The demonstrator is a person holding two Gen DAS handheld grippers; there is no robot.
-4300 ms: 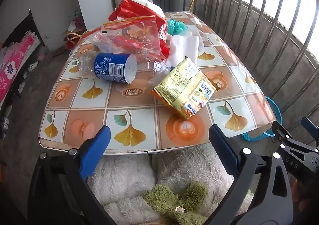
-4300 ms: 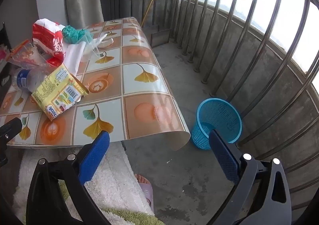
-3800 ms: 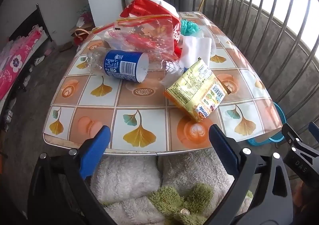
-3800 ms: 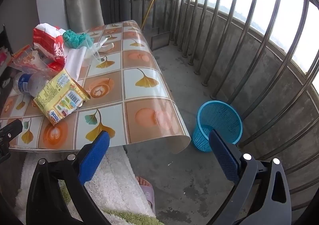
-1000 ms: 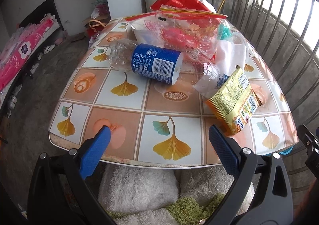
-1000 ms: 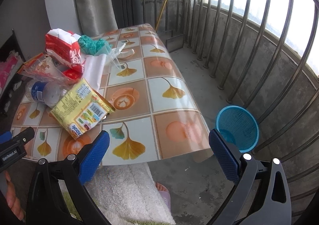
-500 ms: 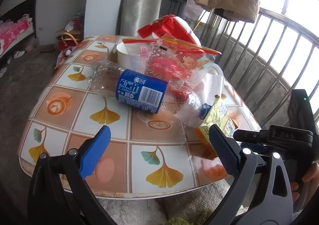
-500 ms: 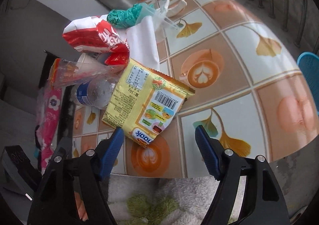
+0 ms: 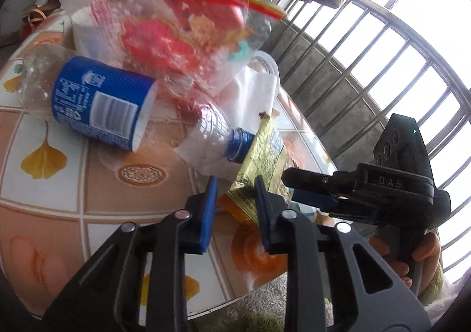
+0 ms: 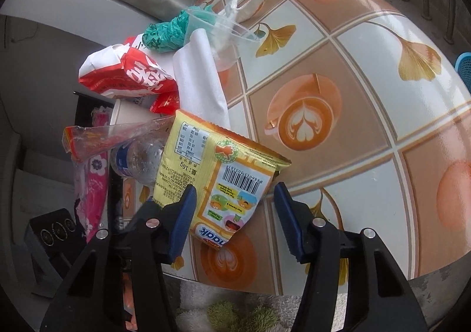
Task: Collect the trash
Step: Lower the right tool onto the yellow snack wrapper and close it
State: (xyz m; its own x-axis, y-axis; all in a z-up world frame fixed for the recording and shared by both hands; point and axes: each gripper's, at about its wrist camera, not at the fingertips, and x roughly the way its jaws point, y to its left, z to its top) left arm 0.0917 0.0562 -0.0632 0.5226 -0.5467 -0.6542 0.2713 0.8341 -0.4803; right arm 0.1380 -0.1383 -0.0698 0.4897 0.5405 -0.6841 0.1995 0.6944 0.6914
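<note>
Balcony w/ metal railing bars (image 9: 353, 46); table (image 10: 368, 73) has a glossy tile-print cover w/ ginkgo leaves & latte cups, trash piled at one end. Yellow snack packet (image 10: 217, 179) lies near the table's front edge beside the clear plastic bottle (image 9: 123, 108), which lies on its side, cap toward the packet. Both grippers closing: left gripper (image 9: 235, 188) at the packet's corner, right gripper (image 10: 232, 199) straddles its lower end, pads not pressing yet.
</note>
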